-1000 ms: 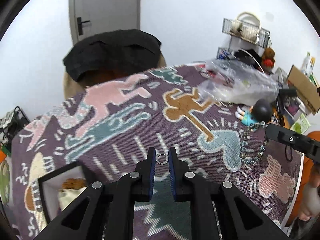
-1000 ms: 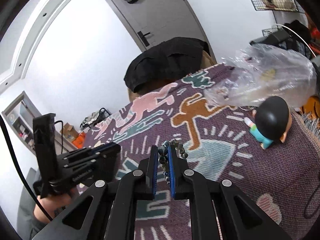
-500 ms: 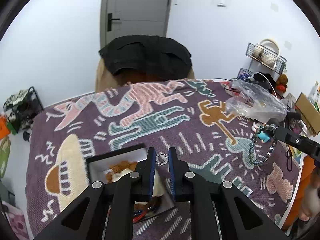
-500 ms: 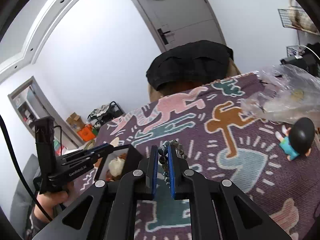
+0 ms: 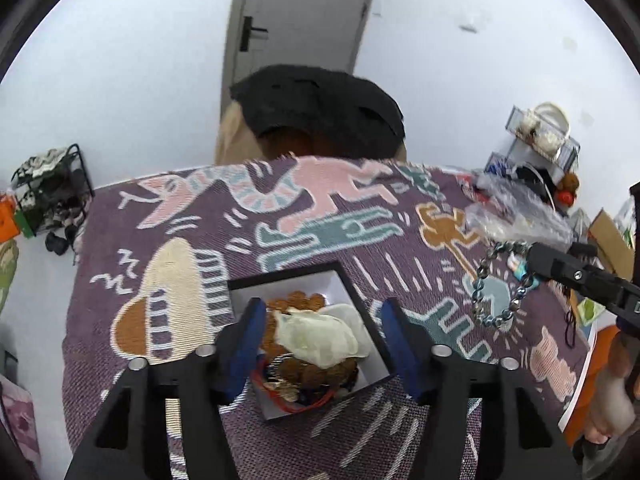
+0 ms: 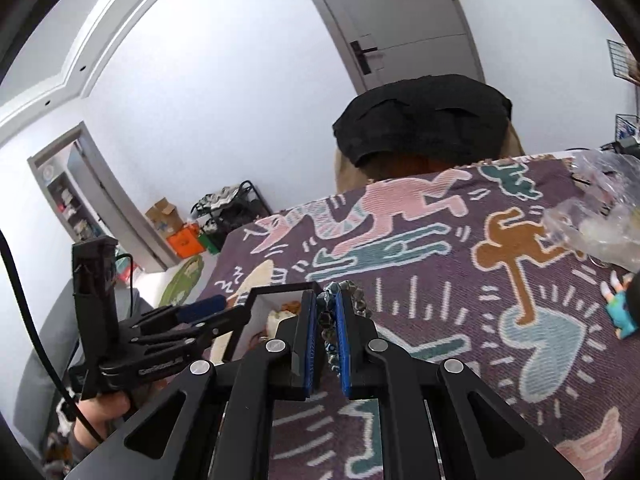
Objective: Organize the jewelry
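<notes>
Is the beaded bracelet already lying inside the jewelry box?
No, the beaded bracelet hangs from the right tongs, beside the jewelry box.

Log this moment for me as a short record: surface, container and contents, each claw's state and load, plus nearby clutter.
surface: table under a purple patterned blanket
container: open black-rimmed box with white interior
contents: brown bead strands, a pale cloth pouch, red cord
left claw: above the box, jaws just opened, nothing between them
right claw: shut on a dark beaded bracelet that hangs as a loop to the right of the box
clutter: clear plastic bag, small figurine at the blanket's right side
</notes>
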### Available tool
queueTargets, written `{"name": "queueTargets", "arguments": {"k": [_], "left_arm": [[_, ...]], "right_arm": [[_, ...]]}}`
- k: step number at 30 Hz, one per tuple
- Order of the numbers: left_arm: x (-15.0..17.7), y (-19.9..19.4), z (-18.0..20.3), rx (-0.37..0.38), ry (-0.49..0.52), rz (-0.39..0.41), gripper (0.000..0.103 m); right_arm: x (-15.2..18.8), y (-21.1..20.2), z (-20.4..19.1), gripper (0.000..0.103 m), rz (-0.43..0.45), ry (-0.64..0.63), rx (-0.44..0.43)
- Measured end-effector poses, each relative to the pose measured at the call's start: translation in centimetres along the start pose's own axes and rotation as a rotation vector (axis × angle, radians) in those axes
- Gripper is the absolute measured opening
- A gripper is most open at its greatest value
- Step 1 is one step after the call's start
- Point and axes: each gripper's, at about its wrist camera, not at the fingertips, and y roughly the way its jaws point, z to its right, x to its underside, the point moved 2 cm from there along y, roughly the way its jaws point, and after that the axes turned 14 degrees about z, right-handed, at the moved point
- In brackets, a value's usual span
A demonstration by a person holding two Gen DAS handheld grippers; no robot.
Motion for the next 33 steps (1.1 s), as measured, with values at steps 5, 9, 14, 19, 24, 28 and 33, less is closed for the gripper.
{"name": "queueTargets", "arguments": {"k": [5,9,14,19,24,28,33], "left_arm": [[0.0,-2.3,-2.4,-0.035,-0.051,0.039,0.062],[0.6,-3.7,-3.8,-0.056,-0.077,0.049,0.062],[1.1,-5.1,-5.1,-0.086,-0.091,0.069,0.062],[1.5,-6.3,-6.7,-0.108,-0.120,0.092,0.067],[1.7,-7.7,-7.6,-0.134,-0.152,0.120,0.077],[1.6,-8.9,-7.4,-0.151,-0.147,0.149,0.089],[1.4,-9.5,-7.0,-0.164,-0.137,0.174,0.095]], "right_arm": [[-0.9,1.2,-1.6,0.011,-0.008,-0.012,-0.029],[-1.4,2.2,-3.5,0.011,-0.014,-0.039,-0.050],[-1.4,4.1,-5.4,0.011,-0.039,-0.065,-0.071],[-0.8,6.1,-6.7,0.011,-0.072,-0.071,-0.088],[0.3,8.4,-7.3,0.029,-0.137,-0.068,-0.083],[0.6,8.0,-6.8,0.047,-0.120,-0.061,-0.071],[0.7,6.9,-6.0,0.047,-0.133,-0.046,-0.057]]}}
